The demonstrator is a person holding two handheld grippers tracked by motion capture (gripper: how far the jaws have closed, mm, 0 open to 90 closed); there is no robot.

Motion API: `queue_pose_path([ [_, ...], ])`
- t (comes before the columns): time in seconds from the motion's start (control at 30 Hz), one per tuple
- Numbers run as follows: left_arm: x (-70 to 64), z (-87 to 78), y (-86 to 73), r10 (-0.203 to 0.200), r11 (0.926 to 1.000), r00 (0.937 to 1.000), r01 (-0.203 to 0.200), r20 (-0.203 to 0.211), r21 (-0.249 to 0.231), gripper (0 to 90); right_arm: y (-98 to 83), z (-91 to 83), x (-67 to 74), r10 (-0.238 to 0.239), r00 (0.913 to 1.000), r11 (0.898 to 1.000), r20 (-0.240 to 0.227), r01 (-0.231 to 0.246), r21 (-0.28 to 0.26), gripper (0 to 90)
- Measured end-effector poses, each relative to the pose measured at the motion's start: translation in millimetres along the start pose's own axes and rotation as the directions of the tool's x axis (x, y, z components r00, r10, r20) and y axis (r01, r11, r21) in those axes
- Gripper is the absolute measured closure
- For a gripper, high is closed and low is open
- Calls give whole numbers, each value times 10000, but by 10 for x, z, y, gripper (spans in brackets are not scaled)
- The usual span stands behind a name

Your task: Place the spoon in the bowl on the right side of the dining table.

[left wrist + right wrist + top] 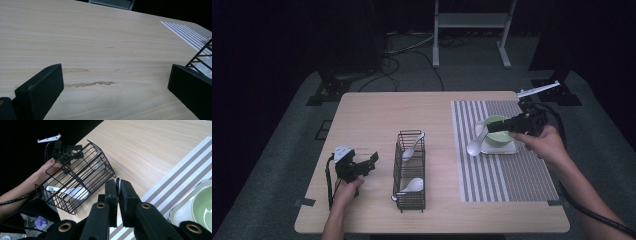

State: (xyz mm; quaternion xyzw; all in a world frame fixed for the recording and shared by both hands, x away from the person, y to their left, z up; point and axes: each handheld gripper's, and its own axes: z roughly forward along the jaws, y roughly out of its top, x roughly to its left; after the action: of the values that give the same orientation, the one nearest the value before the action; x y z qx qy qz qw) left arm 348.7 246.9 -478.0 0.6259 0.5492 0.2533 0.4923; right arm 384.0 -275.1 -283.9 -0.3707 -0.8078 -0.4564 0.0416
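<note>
My right gripper (491,129) hovers over the left edge of a green bowl (498,131) on a white square plate (507,148). Its jaws are shut on the handle of a white spoon (474,147), which hangs down towards the striped placemat (492,175). In the right gripper view the jaws of my right gripper (117,182) are pressed together, with a thin white sliver of the spoon (118,185) between them. My left gripper (371,162) stands open and empty over bare wood, left of a black wire basket (409,170). Its two jaws are wide apart in the left gripper view (115,72).
The basket holds two white spoons, one at its far end (413,147) and one at its near end (411,186). The wooden table (377,115) has bare wood at the back and the left. A metal stand (472,22) is on the floor beyond.
</note>
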Motion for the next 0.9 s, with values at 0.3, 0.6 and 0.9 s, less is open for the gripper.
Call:
queue_pose_path([
  [0.3,-1,-1,0,18,10000,10000,-18,-7,-3,0,-14,-35,-57,135,9998,9999,139,-134,-97,851],
  [0.6,-1,0,0,4,10000,10000,-4,-8,-4,0,-32,-85,-138,357,9990,9992,286,-352,-201,851],
  [0.9,-2,0,0,9,10000,10000,-9,-16,3,0,-34,-127,-185,467,9981,9985,404,-455,-302,851],
])
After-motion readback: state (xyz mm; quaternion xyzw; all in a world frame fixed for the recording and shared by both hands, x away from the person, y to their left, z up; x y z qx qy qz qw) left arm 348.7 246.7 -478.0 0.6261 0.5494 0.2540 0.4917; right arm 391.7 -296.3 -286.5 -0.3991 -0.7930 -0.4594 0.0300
